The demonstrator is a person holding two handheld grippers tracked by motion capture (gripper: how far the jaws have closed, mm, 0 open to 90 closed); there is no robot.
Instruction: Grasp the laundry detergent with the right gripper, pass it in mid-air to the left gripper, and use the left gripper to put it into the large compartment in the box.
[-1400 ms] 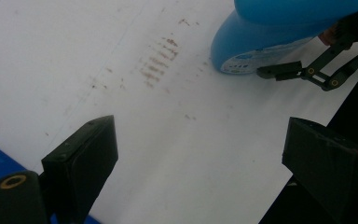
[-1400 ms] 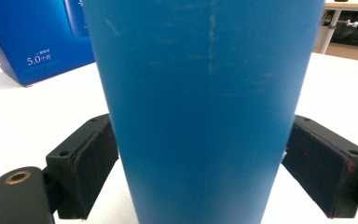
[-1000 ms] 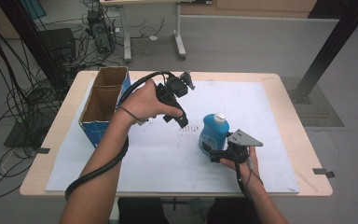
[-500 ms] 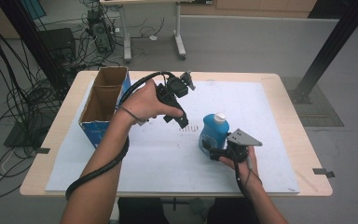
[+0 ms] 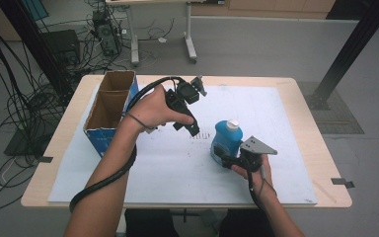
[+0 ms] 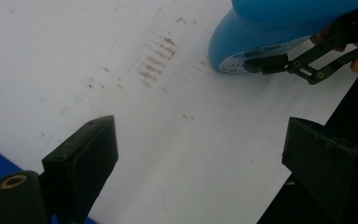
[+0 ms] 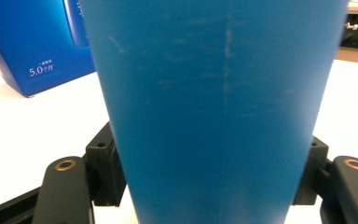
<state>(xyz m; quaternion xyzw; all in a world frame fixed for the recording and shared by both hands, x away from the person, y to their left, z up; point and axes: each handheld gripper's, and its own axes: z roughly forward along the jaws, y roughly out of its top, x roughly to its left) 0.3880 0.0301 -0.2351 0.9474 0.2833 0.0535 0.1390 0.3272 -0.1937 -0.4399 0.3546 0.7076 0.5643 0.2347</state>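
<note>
The right gripper point(image 5: 225, 159) has just been closing; its jaws now clamp the lower sides of the blue bottle point(image 5: 225, 139), which stands upright on the white mat point(image 5: 286, 123) right of centre; the left gripper point(image 5: 191, 126) hovers nearby, jaws spread wide and empty; compared with before, neither hand has shifted; the box point(image 5: 109, 111) sits at left.

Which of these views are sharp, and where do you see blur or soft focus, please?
High view: evenly lit, fairly sharp, soft shadows on the white mat. Left gripper view: the left gripper looms soft-edged; the mat's brown marks read clearer. Right gripper view: the blue bottle sits so close that it blurs, between the right gripper pads.
</note>
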